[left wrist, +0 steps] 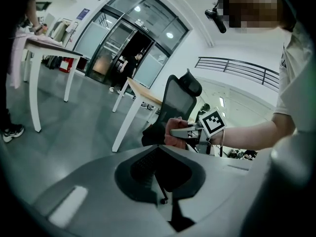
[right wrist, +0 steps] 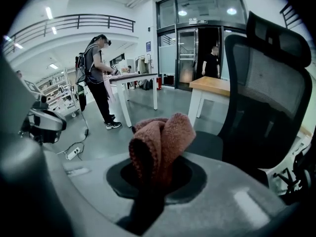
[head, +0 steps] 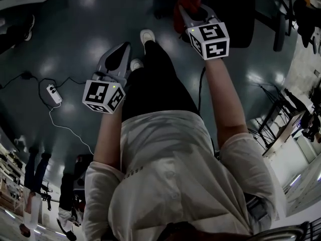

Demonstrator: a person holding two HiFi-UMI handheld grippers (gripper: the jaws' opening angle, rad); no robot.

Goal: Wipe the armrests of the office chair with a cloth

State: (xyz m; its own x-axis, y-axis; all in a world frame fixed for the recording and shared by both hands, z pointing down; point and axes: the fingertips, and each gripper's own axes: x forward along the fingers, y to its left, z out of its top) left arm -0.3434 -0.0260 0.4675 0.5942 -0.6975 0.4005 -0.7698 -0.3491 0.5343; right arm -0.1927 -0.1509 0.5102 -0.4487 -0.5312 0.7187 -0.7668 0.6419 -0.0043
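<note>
A reddish-brown cloth stands bunched up between the jaws of my right gripper, which is shut on it. The black mesh office chair is close on the right in the right gripper view, with its seat just behind the cloth. No armrest shows clearly. In the head view the right gripper holds the cloth up beside the dark chair. My left gripper hangs lower and to the left, jaws together and empty. The left gripper view looks at the chair and the right gripper's marker cube.
A power strip with cables lies on the grey floor to the left. A wooden-topped table stands behind the chair. Another person works at a white table further back. Glass doors are beyond.
</note>
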